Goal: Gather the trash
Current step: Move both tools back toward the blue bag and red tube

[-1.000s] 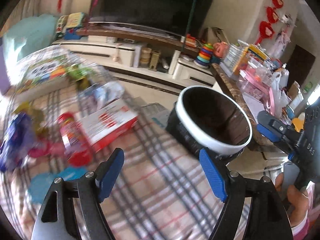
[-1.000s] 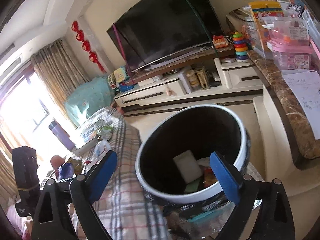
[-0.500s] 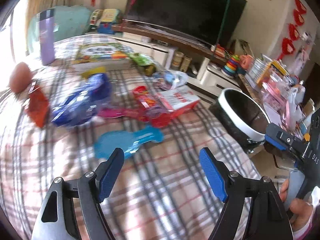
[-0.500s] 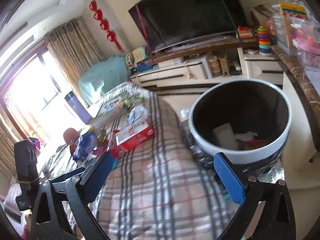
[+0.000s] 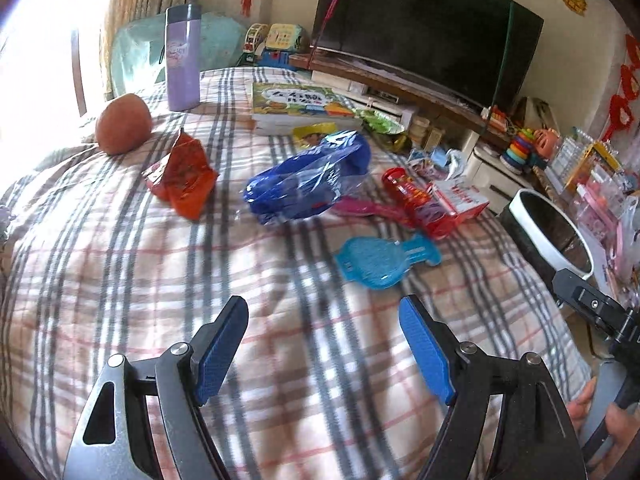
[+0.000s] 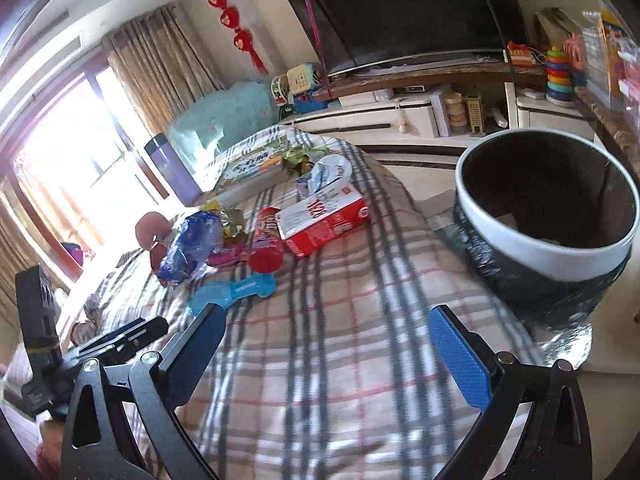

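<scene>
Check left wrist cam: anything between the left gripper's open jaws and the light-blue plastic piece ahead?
Nothing: in the left wrist view only bare plaid tablecloth lies between the left gripper and the light-blue plastic piece.

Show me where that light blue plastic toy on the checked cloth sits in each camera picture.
Left wrist view: the light blue toy lies right of centre, just beyond the open left gripper.
Right wrist view: it lies left of centre, near the right gripper.
Shared landmark: the red and white box beyond it.
</scene>
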